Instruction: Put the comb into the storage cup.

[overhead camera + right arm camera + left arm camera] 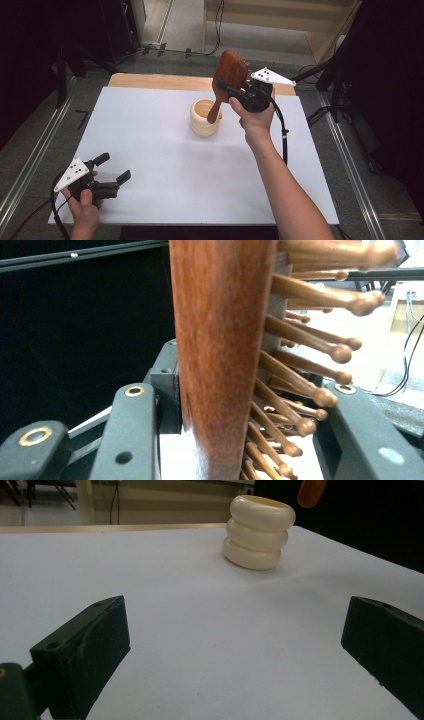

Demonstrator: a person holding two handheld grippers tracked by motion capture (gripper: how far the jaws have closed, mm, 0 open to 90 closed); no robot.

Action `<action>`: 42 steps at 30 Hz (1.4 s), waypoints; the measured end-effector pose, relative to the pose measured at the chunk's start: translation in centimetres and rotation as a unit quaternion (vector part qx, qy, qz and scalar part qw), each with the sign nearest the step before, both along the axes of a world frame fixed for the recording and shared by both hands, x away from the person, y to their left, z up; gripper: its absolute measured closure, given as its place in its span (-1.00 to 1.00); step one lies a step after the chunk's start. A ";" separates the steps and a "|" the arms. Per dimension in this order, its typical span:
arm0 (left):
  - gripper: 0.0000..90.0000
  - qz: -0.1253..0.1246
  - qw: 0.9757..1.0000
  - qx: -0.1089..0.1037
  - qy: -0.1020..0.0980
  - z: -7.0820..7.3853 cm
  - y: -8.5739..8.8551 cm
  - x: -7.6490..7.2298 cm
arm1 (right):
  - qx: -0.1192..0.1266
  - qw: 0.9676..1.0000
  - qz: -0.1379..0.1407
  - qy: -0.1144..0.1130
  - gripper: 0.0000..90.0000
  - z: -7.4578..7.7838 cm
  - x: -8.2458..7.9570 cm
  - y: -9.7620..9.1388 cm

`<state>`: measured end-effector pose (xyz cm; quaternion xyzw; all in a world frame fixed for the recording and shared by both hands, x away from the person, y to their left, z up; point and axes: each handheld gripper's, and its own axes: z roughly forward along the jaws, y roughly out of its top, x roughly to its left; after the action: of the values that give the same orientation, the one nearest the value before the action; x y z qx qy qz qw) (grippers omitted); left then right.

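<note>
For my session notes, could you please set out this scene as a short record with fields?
surface: white table top
held item: wooden hairbrush, head up, handle pointing down at the holder
right gripper: shut on the hairbrush, lifted above the table
brush pins: wooden, round-tipped, seen in the right gripper view
holder: cream ribbed cup, upright near the table's middle
handle tip: close above the cup's rim, beside its opening
left gripper: open, holding nothing, near the front left corner
</note>
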<state>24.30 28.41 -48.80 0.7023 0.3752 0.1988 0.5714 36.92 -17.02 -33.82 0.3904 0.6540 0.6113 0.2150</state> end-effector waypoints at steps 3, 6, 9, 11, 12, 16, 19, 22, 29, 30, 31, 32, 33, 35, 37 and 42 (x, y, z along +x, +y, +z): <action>-1.00 0.000 1.000 0.000 0.000 0.0 0.0 0.0 | -0.001 1.000 0.000 -0.003 0.15 0.2 0.2 0.1; -1.00 -0.001 1.000 0.001 0.000 0.0 0.0 0.0 | -0.003 1.000 -0.001 -0.004 0.15 0.4 0.5 0.2; -1.00 -0.003 1.000 0.001 0.001 0.0 0.0 0.0 | -0.001 1.000 -0.001 -0.002 0.15 0.5 0.7 0.4; -1.00 -0.005 1.000 0.001 0.002 0.0 0.0 0.0 | -0.002 1.000 -0.002 -0.003 0.15 0.5 0.9 0.5; -1.00 -0.005 1.000 0.001 0.002 0.0 0.0 0.0 | -0.002 1.000 -0.003 -0.003 0.15 0.6 1.0 0.5; -1.00 -0.006 1.000 0.001 0.002 0.0 0.0 0.0 | -0.001 1.000 -0.006 -0.003 0.15 0.6 1.4 0.7; -1.00 -0.006 1.000 0.001 0.001 0.0 0.0 0.0 | -0.001 1.000 -0.007 0.000 0.15 0.6 1.7 0.8; -1.00 -0.007 1.000 0.002 0.001 0.0 0.0 0.0 | -0.002 1.000 -0.008 -0.003 0.15 0.5 2.0 1.0; -1.00 -0.008 1.000 0.003 0.002 0.0 0.0 0.0 | -0.006 1.000 -0.014 -0.001 0.15 0.2 2.6 1.4; -1.00 -0.009 1.000 0.003 0.002 0.0 0.0 0.0 | -0.006 1.000 -0.014 0.000 0.15 0.1 2.7 1.4; -1.00 -0.009 1.000 0.003 0.002 0.0 0.0 0.0 | -0.007 1.000 -0.014 -0.001 0.15 0.0 2.8 1.5; -1.00 -0.009 1.000 0.003 0.002 0.0 0.0 0.1 | -0.007 1.000 -0.015 -0.001 0.15 0.0 2.9 1.5; -1.00 -0.009 1.000 0.003 0.002 0.0 0.0 0.1 | -0.008 1.000 -0.016 0.001 0.15 -0.2 3.0 1.6; -1.00 -0.009 1.000 0.004 0.002 0.0 0.0 0.1 | -0.010 1.000 -0.021 0.004 0.15 -0.5 3.3 1.7; -1.00 -0.010 1.000 0.004 0.002 0.0 0.0 0.1 | -0.014 1.000 -0.025 0.007 0.15 -0.7 3.4 1.8; -1.00 -0.012 1.000 0.005 0.003 0.0 -0.1 0.1 | -0.021 0.999 -0.033 0.009 0.15 -1.2 3.8 2.0</action>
<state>24.37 28.34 -48.81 0.7101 0.3673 0.1921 0.5692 40.71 -15.02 -35.05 0.4126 0.6549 0.5869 0.2375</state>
